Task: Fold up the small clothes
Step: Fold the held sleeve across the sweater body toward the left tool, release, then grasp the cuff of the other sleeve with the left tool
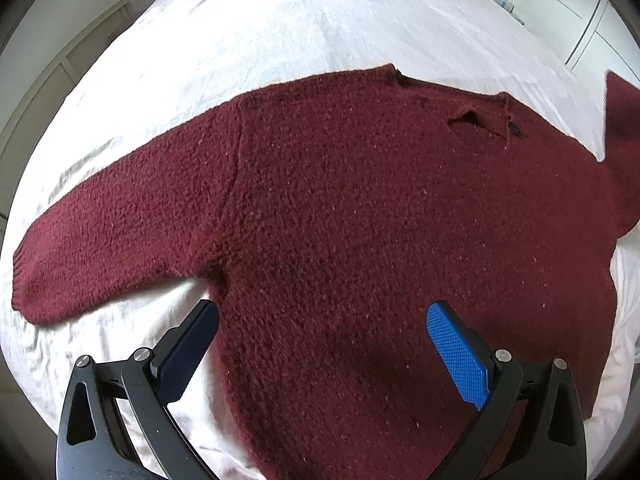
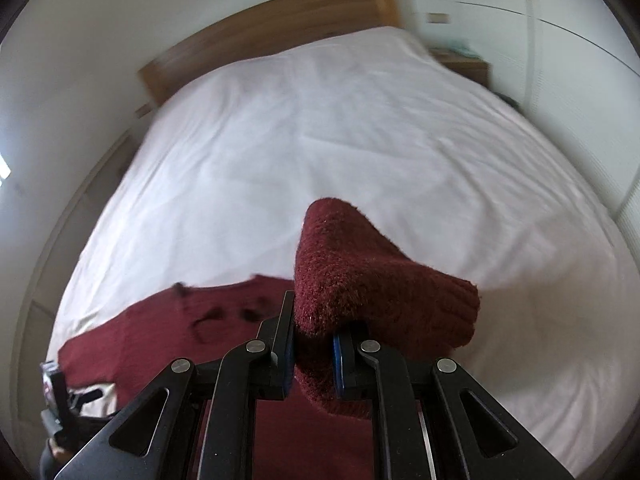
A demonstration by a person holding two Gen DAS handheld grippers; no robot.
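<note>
I have the dark red knitted sweater (image 1: 360, 220) spread front-up on the white bed (image 1: 300, 20), its body flat and its neckline towards the far end, so the fold is only just beginning. My right gripper (image 2: 314, 354) has its fingers clamped together on the cuff end of the right sleeve (image 2: 360, 272), which is lifted clear of the sheet and bunches above the pads; from the left wrist view that same sleeve shows as a raised flap at the far right edge. My left gripper (image 1: 320, 356) hovers over the near hem with its fingers wide apart and nothing between them; the left finger sits over the sheet just beside the sweater's side edge, the right one over the knit. The left sleeve (image 1: 112, 240) lies stretched out flat to the left, untouched. By my reckoning, nothing is folded yet: the right sleeve needs carrying across the chest and laying down, then the left sleeve likewise, then the body doubling from hem to neckline. The knit looks thick and soft, so I expect the sleeve to sag and drag unless I keep it high.
</note>
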